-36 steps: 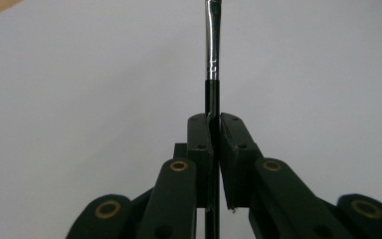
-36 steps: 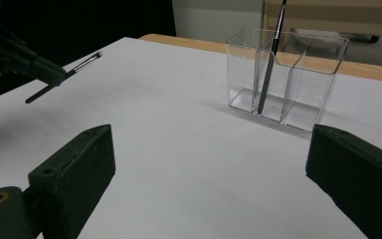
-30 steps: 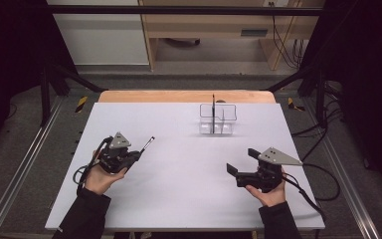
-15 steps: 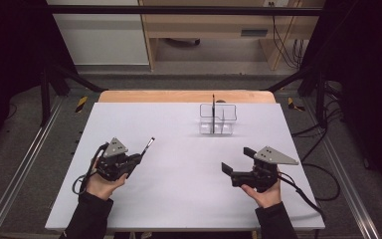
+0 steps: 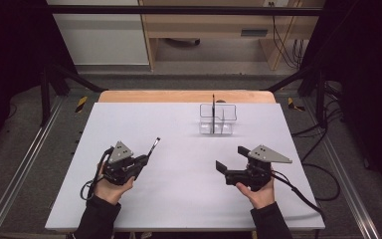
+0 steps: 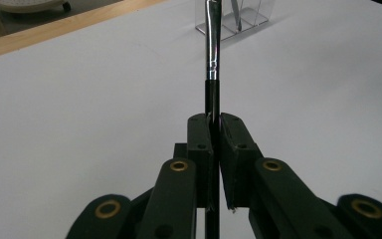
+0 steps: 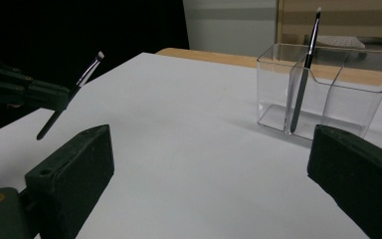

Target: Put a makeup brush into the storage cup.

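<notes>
One brush (image 5: 152,148) is clamped in your left gripper (image 5: 143,160), bristles up and pointing toward the clear holder (image 5: 218,119). Since a second ago that hand has slid a little along the table (image 5: 179,209), so the carry looks barely begun. Right gripper (image 5: 223,168) hangs wide open, empty. Second brush (image 5: 213,107) stands in the holder's left compartment; bare tabletop lies between, edges well off.

Left gripper (image 6: 213,124): jaws closed on a thin brush (image 6: 212,74), clamped at the black handle, below the silver ferrule. Brush points away toward a clear holder (image 6: 258,15) seen near the far edge of the white table (image 6: 79,99). A wooden strip (image 6: 54,27) is seen along that edge.
</notes>
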A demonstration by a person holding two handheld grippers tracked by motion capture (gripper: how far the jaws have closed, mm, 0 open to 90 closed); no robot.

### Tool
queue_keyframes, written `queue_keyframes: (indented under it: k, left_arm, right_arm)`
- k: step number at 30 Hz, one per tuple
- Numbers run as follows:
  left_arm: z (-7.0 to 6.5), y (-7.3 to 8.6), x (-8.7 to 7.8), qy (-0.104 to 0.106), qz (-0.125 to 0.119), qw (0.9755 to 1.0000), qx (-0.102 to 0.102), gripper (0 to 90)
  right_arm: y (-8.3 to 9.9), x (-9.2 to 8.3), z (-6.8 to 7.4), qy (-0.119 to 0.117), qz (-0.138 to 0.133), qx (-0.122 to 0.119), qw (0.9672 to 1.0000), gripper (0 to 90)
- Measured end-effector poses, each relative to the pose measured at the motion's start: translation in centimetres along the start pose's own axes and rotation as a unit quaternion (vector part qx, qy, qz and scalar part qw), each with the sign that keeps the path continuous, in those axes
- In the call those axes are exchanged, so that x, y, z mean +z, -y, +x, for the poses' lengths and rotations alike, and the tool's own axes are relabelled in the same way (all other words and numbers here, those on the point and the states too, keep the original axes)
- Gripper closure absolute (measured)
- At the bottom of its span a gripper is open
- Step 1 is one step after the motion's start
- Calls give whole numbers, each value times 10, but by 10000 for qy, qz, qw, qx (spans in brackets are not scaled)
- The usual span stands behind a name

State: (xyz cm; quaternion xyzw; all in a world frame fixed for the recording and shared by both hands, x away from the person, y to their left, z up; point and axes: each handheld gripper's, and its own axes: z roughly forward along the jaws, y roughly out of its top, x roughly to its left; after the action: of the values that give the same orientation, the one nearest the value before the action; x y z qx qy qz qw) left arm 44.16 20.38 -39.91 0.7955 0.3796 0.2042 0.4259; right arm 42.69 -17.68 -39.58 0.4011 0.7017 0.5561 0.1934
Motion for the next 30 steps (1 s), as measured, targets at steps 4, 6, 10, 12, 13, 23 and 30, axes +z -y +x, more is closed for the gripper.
queue_keyframes:
  k: [4,6,10,12,13,23,30]
  left_arm:
    - [-4,-1,-1,5,-83,10000,-48,836]
    - [-6,-2,-1,25,-97,9999,-42,836]
    - [-9,-5,-2,38,-203,9998,-57,836]
    - [-11,-7,-2,42,-252,9997,-63,835]
    - [-12,-8,-2,38,-293,9995,-66,835]
    - [-21,-17,-3,44,-484,9987,-139,836]
    - [-29,-22,0,133,-596,9980,-161,836]
  right_arm:
    - [-3,3,2,-16,-54,61,10000,55]
    - [-4,4,4,-34,-81,93,9999,54]
    - [-8,6,7,-84,-149,145,9997,53]
    - [-9,7,7,-117,-141,157,9997,56]
    - [-10,8,8,-129,-141,162,9997,58]
    - [-19,16,11,-99,-303,304,9990,64]
    - [-28,24,17,-254,-334,454,9981,78]
